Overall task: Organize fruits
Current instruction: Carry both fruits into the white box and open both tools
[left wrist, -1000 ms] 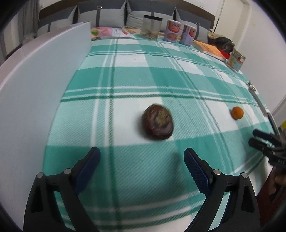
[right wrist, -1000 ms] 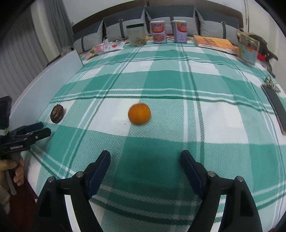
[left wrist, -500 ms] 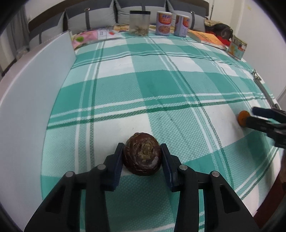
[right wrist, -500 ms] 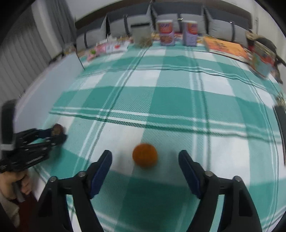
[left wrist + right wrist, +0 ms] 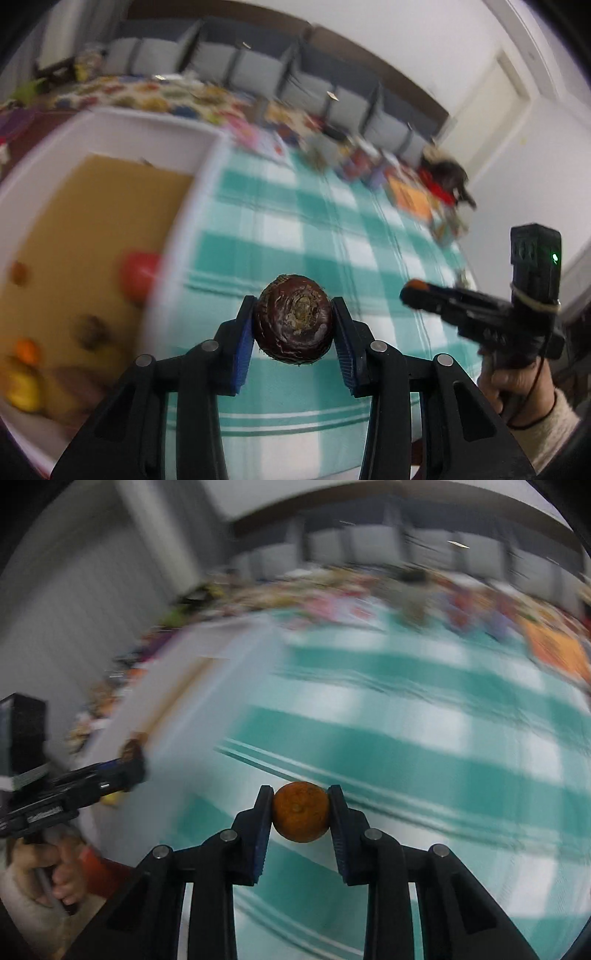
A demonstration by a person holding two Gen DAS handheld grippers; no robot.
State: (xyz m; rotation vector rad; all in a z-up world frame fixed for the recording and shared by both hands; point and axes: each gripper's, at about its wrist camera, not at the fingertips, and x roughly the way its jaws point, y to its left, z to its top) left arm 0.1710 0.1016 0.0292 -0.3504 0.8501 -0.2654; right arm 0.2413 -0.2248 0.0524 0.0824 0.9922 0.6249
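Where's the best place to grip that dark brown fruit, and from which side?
Across its widest middle, as the left gripper does now: blue pads on the two opposite flanks of the dark brown fruit, rough stem scar facing the camera. It is round and slightly flattened, so the flanks likely give the steadiest hold.

- The bed (image 5: 303, 236) has a green and white checked cover.
- Left of the tongs lies a white tray (image 5: 173, 229) with fruits.
- Far ahead lie blurred colourful packages (image 5: 410, 192).
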